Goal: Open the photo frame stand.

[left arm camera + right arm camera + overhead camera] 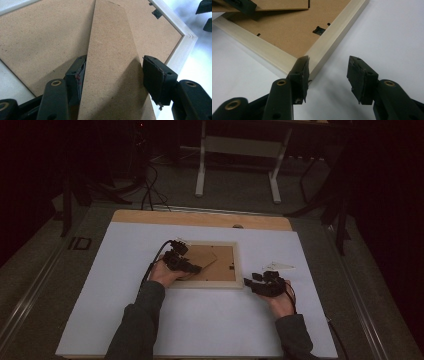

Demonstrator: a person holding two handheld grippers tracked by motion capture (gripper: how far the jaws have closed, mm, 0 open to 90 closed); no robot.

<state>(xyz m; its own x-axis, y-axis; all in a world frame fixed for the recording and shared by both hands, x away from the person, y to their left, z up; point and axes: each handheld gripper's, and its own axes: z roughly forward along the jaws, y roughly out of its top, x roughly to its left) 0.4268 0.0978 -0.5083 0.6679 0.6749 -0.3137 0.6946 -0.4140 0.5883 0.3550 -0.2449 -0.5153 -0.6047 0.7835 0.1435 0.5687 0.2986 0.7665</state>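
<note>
High view — white table (200, 330), dim grey floor (240, 195)

- picture frame (332, 37): pale wood rim, smooth, satin
- backing board (37, 40): brown fibreboard, matt, finely grained
- stand flap (112, 75): same brown fibreboard, matt
- table cover (392, 32): white, smooth, faintly glossy
- left gripper (112, 72) and right gripper (328, 72): black plastic, worn matt pads, brass-coloured rivets

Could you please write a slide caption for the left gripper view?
Open left claw straddles the fibreboard stand flap on the back of a face-down picture frame.
</note>
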